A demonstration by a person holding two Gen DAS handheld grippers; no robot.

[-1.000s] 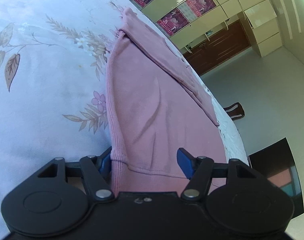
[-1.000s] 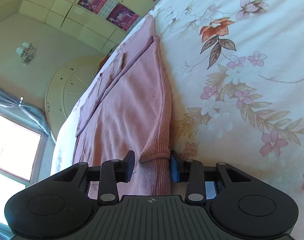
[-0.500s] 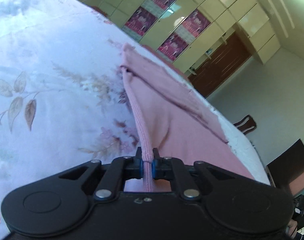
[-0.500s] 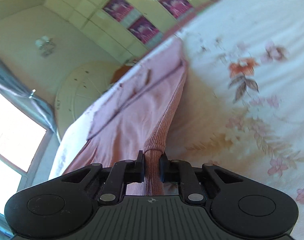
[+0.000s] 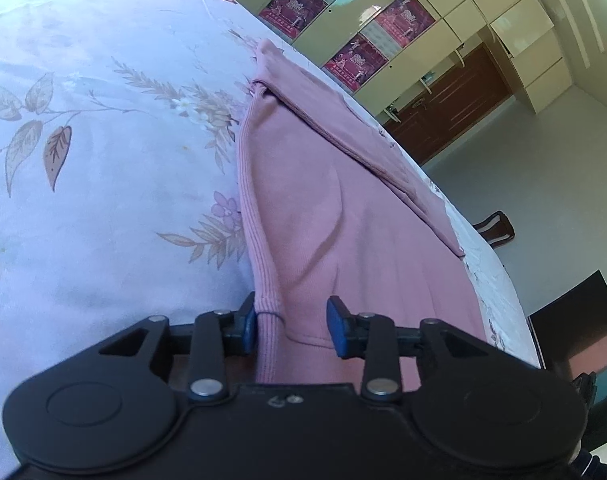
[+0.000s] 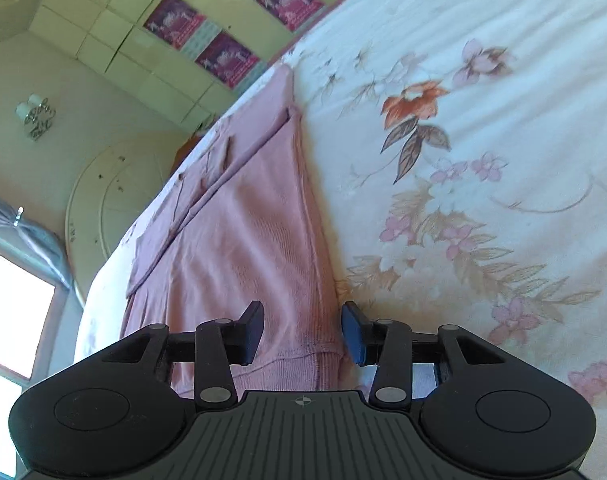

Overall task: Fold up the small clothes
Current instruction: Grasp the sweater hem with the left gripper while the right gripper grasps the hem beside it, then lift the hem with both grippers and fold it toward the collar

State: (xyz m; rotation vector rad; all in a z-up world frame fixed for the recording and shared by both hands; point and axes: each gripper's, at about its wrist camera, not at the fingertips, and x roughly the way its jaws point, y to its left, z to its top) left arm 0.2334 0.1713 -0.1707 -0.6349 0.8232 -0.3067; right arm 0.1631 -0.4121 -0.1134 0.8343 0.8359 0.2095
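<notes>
your left gripper [image 5: 291, 330] and right gripper [image 6: 302, 334] sat open astride the pink garment's [image 5: 343, 220] hem corners; next you needed to pinch both.

Postered cream cabinets [image 5: 387, 20], bright window [image 6: 11, 320]

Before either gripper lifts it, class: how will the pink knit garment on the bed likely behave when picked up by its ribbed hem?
The pink knit garment will probably flop and drape: it already creases softly. Its ribbed hem looks thicker, so it should grip well. It seems light, lying flat on the floral bedsheet.
</notes>
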